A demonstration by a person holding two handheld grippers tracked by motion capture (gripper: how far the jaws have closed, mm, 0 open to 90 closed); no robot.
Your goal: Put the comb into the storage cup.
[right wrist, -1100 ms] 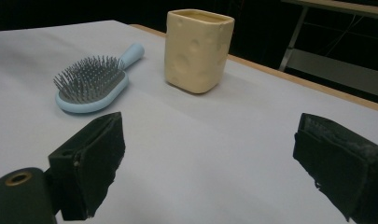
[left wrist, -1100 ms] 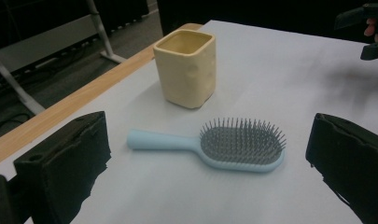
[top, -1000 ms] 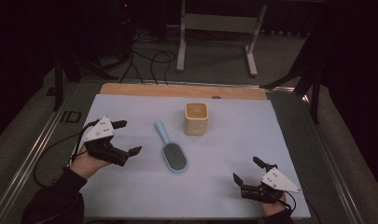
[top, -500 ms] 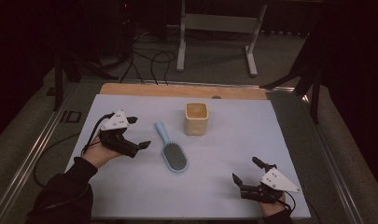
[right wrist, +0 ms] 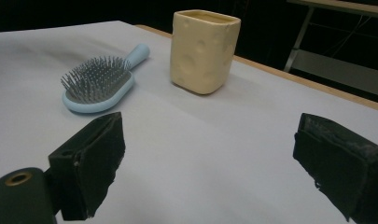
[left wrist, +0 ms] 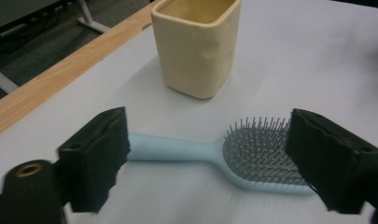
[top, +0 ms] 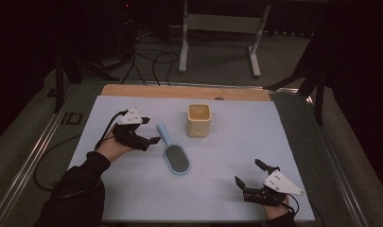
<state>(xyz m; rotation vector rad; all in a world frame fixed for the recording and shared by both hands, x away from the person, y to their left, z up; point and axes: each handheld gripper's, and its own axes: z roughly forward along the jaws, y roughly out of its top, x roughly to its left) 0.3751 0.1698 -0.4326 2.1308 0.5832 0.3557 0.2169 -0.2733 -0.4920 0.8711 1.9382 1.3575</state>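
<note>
The brush point(top: 172, 151) lies flat on the pale blue mat point(top: 227, 198), left of the mat's middle, bristles up, handle pointing toward the far left corner and head toward the near edge; the cup point(top: 199, 120) stands upright just beyond it, nearer the far edge, apart from it.

The left gripper point(top: 149, 140) sits just left of the handle, jaws wide but just now closing a little, nothing pressed between the pads; in the left gripper view the handle point(left wrist: 172, 149) runs across the gap between the jaws, not yet touched. The right gripper point(top: 248, 176) rests near the mat's near right corner, jaws wide and empty, well apart from both things.

The brush looks like light, stiff plastic; smooth, slightly glossy pale blue, so likely a bit slippery under the pads. The handle is slim and rounded, the narrowest and plainest place to grip; a hold across its middle seems best. The head point(left wrist: 263, 154) is a broad oval with a grey cushion of fine pins; these would probably flex and give a poor hold, and the head weighs down that end, so it may tip once lifted.

The cup is cream, squarish with rounded corners, dimpled walls, matte, open-topped; it looks rigid, possibly ceramic.
</note>
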